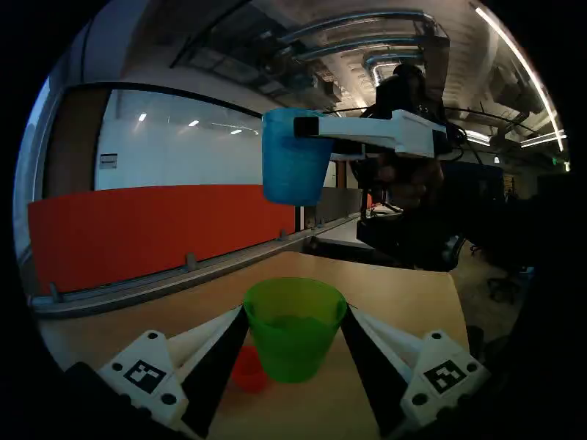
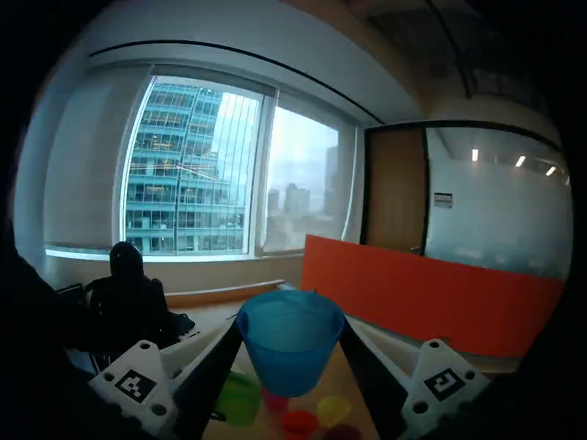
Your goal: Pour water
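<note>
The left gripper has its jaws drawn narrow on a green cup, one finger pressing each side. The cup stands upright between them, low over the tabletop. A darker band inside it may be water, but I cannot tell for certain. Just outside the left jaw and lower than the green cup's rim, a small red cup sits on the tabletop.

Ahead of these jaws and well above them, a blue cup hangs upright in the air. White fingers grip it, and a hand is behind them.

In the right gripper view, the right gripper has its jaws narrowed the same way, both fingers bearing on the blue cup. The cup is centred between them with its mouth up, and whether it holds water cannot be made out. Below these jaws, the green cup lies under the left finger. A yellow cup and an orange-red cup rest beneath the blue cup's base.
</note>
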Tool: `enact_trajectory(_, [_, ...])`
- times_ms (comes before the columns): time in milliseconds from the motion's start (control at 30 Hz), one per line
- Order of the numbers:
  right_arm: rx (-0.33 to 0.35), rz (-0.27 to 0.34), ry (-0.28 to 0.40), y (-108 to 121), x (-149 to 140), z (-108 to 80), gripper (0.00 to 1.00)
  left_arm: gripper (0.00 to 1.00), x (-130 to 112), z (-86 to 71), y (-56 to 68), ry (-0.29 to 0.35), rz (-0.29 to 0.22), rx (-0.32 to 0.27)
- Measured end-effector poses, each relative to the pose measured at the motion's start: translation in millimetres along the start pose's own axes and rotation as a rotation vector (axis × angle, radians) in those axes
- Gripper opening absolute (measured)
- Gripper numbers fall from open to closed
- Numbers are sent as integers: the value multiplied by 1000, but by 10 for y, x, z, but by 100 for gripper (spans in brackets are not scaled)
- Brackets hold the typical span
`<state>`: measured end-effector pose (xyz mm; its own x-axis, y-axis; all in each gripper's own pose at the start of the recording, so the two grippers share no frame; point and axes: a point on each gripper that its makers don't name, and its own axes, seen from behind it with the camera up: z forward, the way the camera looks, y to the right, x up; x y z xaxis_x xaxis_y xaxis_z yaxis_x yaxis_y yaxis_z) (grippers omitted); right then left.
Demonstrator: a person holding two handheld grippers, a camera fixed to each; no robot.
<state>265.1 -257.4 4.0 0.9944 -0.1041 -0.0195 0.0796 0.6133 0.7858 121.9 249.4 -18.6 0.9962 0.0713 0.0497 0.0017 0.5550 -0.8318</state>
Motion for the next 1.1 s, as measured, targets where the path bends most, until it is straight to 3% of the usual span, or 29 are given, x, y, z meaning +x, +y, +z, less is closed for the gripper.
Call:
enact_trajectory(267, [-16, -4, -13, 46, -83, -62, 91, 86, -12, -21, -37, -5, 3, 9])
enact_trajectory(1100, [-90, -25, -109, 422, -956, -468, 91, 86, -293, -214, -285, -87, 14, 70])
